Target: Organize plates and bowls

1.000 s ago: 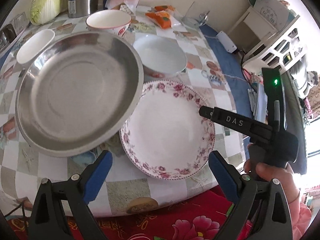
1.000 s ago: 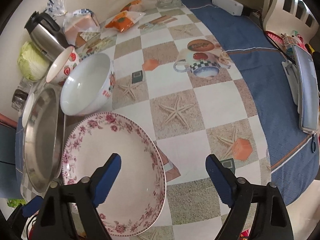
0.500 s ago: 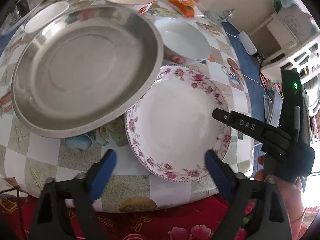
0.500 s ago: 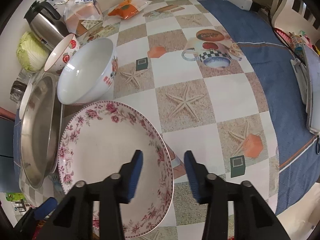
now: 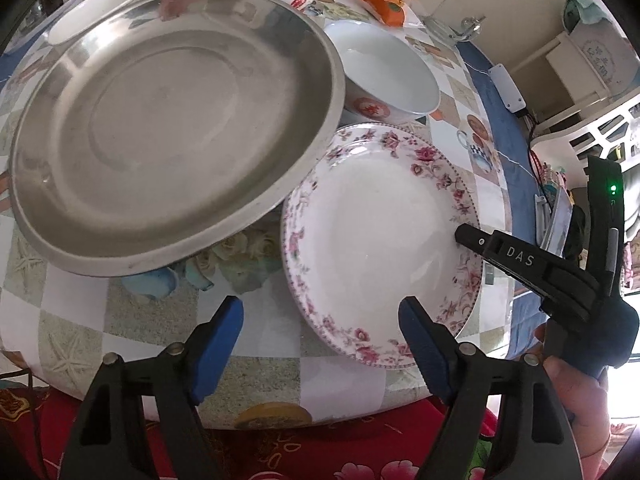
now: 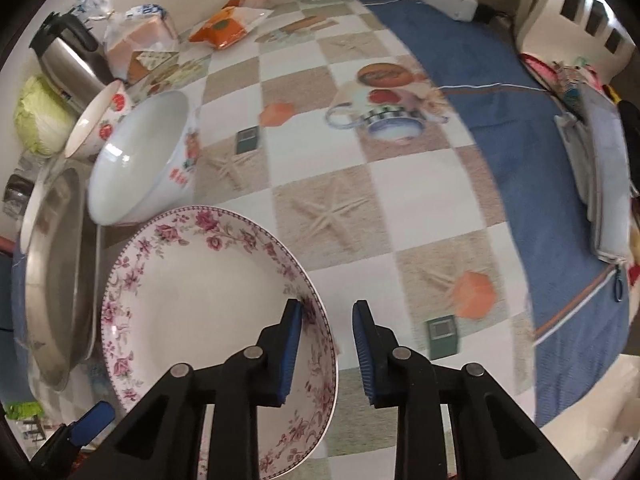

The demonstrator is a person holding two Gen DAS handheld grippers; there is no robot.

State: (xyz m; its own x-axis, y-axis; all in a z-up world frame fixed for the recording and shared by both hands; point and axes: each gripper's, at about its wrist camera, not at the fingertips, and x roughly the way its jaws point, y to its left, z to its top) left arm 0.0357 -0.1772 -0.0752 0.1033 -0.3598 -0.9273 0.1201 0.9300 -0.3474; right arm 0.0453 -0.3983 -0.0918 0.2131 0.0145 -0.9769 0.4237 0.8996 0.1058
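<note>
Because the right hand-held gripper (image 6: 326,346), half-spread, straddles the floral plate (image 6: 200,300)'s near rim at lower centre, it sits nearer than the wide-spread left hand-held gripper (image 5: 320,340).

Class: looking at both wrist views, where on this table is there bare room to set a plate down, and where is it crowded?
Free: the checked cloth right of the floral plate and white bowl, out to the blue cloth; also a strip along the near edge below the steel pan. Crowded: the left and back, where pan, bowls, kettle and cabbage cluster.
</note>
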